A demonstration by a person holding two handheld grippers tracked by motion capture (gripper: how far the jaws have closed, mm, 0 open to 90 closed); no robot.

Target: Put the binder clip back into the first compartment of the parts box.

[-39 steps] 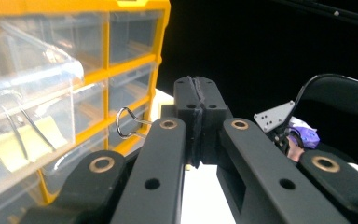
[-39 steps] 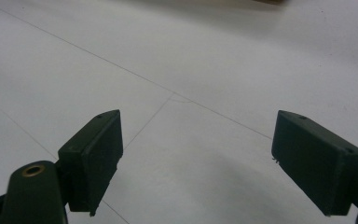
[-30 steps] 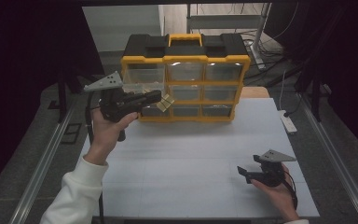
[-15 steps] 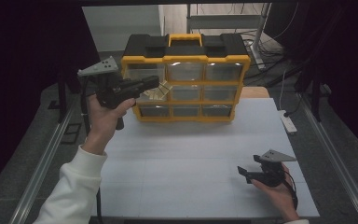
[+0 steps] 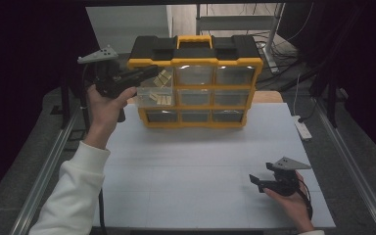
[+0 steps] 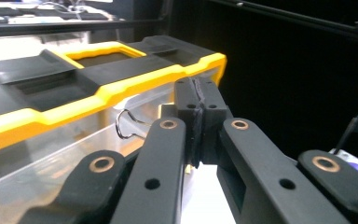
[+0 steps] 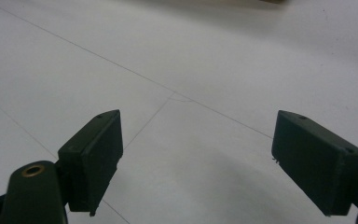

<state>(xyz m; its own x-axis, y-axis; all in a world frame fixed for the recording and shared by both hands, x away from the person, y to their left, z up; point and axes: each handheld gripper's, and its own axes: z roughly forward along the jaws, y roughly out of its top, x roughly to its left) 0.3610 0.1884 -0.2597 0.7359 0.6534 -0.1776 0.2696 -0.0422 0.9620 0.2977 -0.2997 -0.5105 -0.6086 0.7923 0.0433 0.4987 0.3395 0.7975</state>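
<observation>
At back edge of table [image 5: 205, 161]: left gripper [image 5: 149, 72] jaws clamped on clear drawer [image 5: 152, 91], pulled partway out of yellow-black organizer [image 5: 196, 58], upper-left slot; clips inside. Near front right corner: right gripper [image 5: 255, 181] jaws apart, empty, idle. Drawer not yet fully out.

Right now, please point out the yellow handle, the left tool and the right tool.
yellow handle [image 5: 196, 41], high view, its top bar.
left tool [image 6: 199, 95], left gripper view, closed tips.
right tool [image 7: 214, 154], right gripper view, gap between jaws.
</observation>
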